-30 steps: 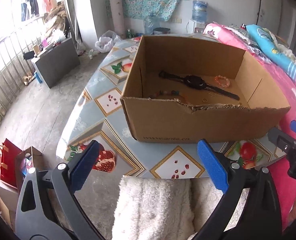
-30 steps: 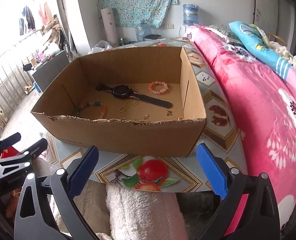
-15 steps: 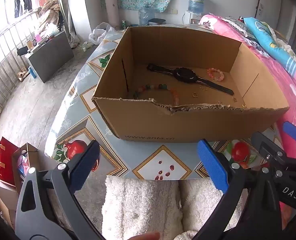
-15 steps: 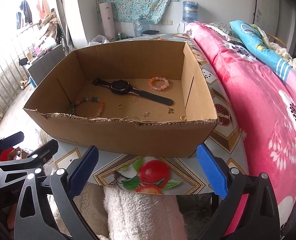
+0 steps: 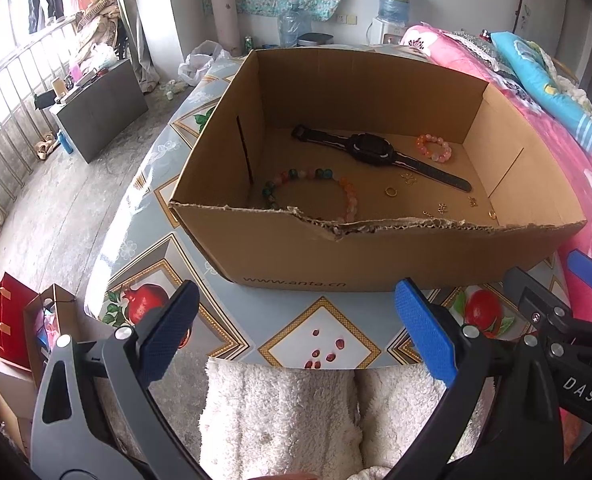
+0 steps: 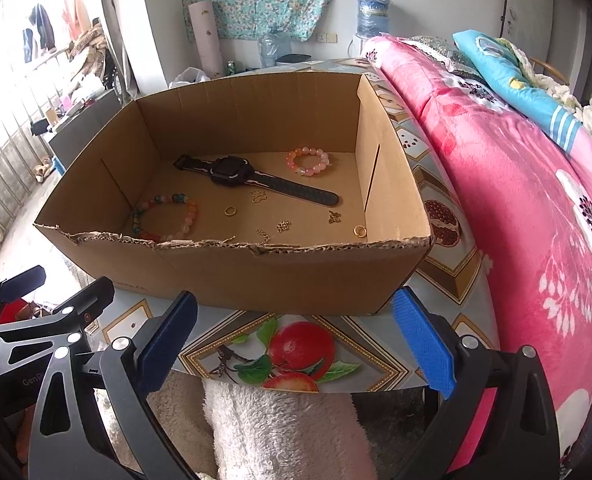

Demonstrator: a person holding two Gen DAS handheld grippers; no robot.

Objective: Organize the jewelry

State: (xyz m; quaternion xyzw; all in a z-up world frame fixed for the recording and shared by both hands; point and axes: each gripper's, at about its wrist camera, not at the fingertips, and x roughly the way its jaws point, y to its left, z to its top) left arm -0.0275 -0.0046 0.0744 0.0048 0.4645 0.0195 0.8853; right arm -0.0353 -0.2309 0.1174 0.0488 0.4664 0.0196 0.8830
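An open cardboard box [image 5: 376,256] [image 6: 256,276] stands on the patterned table. Inside lie a black watch [image 5: 370,152] [image 6: 232,172], a pink bead bracelet [image 5: 434,148] [image 6: 308,161], a multicolour bead bracelet [image 5: 316,186] [image 6: 166,216], a gold ring [image 5: 391,191] [image 6: 230,211] and several small gold pieces [image 6: 284,226]. My left gripper [image 5: 294,328] is open and empty, short of the box's near wall. My right gripper [image 6: 294,334] is open and empty, also in front of the box.
The table [image 5: 152,216] has a fruit-print cloth. A pink blanket [image 6: 516,184] covers the bed on the right. White fleece [image 5: 288,416] lies below the grippers. A grey cabinet [image 5: 100,108] and red bags [image 5: 12,320] stand on the floor at left.
Both grippers have risen and tipped downward, so more of the box floor and jewelry shows. Both stay open and empty.
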